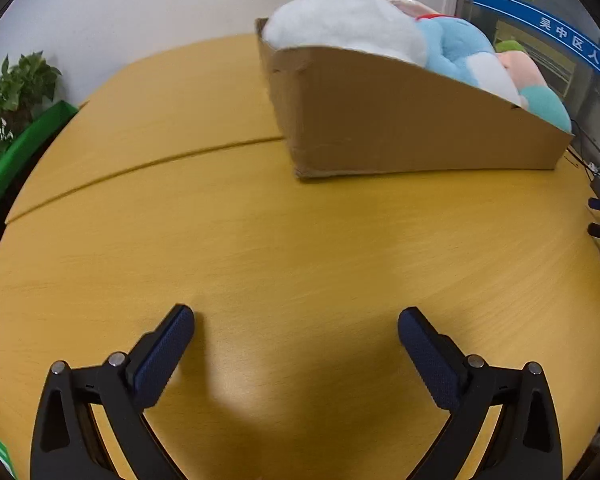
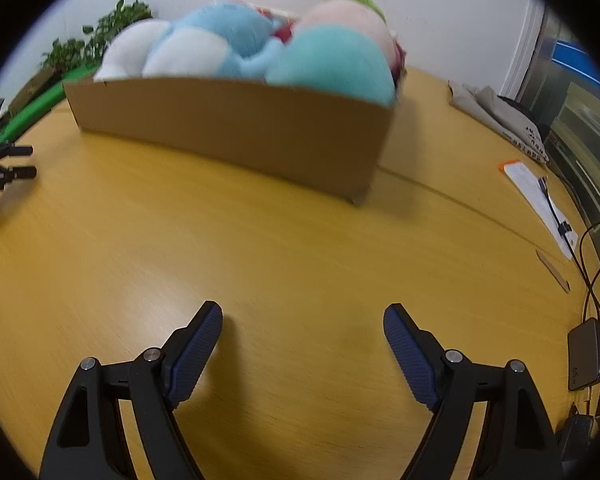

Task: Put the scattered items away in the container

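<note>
A brown cardboard box (image 1: 400, 120) stands on the yellow wooden table (image 1: 260, 240), filled with soft toys: a white plush (image 1: 340, 20), a light blue plush (image 1: 456, 48) and a pink-and-teal plush (image 1: 536, 88). The box (image 2: 240, 128) and toys (image 2: 328, 64) also show in the right wrist view. My left gripper (image 1: 296, 320) is open and empty, low over the table short of the box. My right gripper (image 2: 302, 318) is open and empty, also short of the box. The left gripper's fingertips (image 2: 20, 160) show at the far left of the right view.
A potted plant (image 1: 16, 96) and a green ledge (image 1: 20, 144) stand at the left. A cloth bag (image 2: 500, 116), papers (image 2: 540, 200), cables (image 2: 596, 264) and a grey box (image 2: 586, 354) lie at the table's right edge.
</note>
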A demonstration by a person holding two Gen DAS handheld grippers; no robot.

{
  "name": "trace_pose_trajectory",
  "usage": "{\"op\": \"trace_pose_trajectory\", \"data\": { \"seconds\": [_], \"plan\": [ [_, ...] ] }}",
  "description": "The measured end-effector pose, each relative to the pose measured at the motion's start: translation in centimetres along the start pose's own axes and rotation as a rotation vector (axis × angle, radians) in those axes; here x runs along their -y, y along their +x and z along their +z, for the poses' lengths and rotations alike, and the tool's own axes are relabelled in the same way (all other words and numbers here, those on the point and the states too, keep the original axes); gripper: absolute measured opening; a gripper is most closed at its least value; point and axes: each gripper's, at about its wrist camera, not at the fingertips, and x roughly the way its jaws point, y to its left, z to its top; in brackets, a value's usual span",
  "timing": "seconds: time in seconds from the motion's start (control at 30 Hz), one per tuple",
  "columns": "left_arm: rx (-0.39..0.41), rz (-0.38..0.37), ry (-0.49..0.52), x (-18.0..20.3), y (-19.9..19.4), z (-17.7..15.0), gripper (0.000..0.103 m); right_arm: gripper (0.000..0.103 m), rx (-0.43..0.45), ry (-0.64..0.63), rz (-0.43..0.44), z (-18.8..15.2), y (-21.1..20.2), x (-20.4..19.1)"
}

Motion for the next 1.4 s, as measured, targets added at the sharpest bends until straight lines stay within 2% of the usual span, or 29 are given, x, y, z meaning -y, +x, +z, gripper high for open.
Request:
{"op": "trace_pose_trajectory", "data": {
  "seconds": [0.07, 0.1, 0.13, 0.17, 0.4, 0.53, 0.87, 1.17, 1.4],
  "plan": [
    [0.006, -0.027, 0.019, -0.5, 0.2, 0.1, 0.103, 0.091, -0.014, 0.009, 0.036, -0.2, 0.1, 0.7],
    [0.012, -0.041, 0.032, -0.7, 0.3, 0.2, 0.103, 0.094, -0.013, 0.01, 0.044, -0.3, 0.2, 0.8],
    [0.011, -0.046, 0.041, -0.9, 0.4, 0.3, 0.103, 0.102, -0.011, 0.014, 0.058, -0.5, 0.5, 1.1],
    [0.011, -0.048, 0.042, -1.1, 0.5, 0.5, 0.103, 0.103, -0.014, 0.03, 0.093, -0.4, 0.7, 1.5],
    [0.013, -0.033, 0.016, -2.7, 0.7, 0.9, 0.103, 0.103, -0.018, -0.029, 0.135, 0.3, 1.0, 2.8],
    [0.017, -0.029, 0.015, -2.4, 0.2, -0.1, 0.103, 0.103, -0.014, -0.031, 0.131, 0.1, 0.8, 2.5],
    [0.008, -0.029, 0.012, -3.4, 0.8, 1.3, 0.103, 0.103, -0.018, -0.001, 0.106, 0.4, 1.3, 3.3],
    [0.006, -0.027, 0.011, -3.3, 0.9, 1.7, 0.103, 0.103, -0.015, -0.038, 0.135, 0.0, 1.4, 4.4],
    [0.006, -0.026, 0.01, -3.3, 1.0, 1.7, 0.103, 0.103, -0.007, -0.156, 0.222, -1.3, 0.6, 5.5]
  ]
}}
